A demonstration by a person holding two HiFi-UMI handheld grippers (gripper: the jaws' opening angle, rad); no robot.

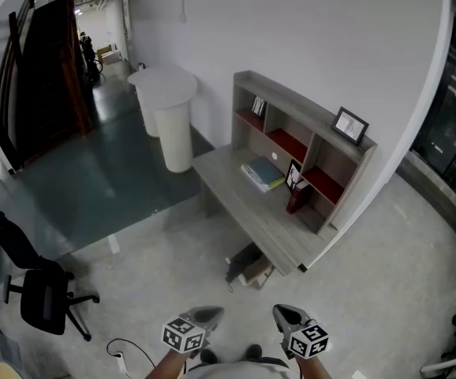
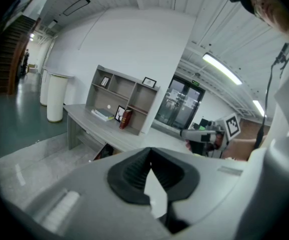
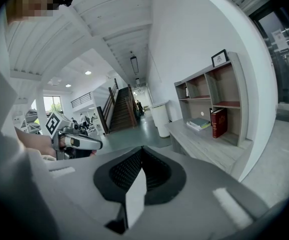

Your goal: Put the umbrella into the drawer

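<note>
Both grippers are held low, close in front of the person, well short of the grey desk (image 1: 244, 208). My left gripper (image 1: 206, 316) has its jaws together with nothing between them, as the left gripper view shows (image 2: 150, 149). My right gripper (image 1: 286, 315) is likewise shut and empty (image 3: 142, 148). Each gripper shows in the other's view, held level in a hand. I make out no umbrella in any view. A dark and tan boxy thing (image 1: 248, 265) sits low under the desk's front edge; what it is I cannot tell.
On the desk stands a shelf unit (image 1: 311, 133) with a red book (image 1: 296, 198), a stack of books (image 1: 262, 174) and a picture frame (image 1: 350, 125) on top. A white round pedestal (image 1: 173, 125) stands left of the desk. A black office chair (image 1: 42, 290) is at the left, a staircase (image 1: 46, 69) beyond it.
</note>
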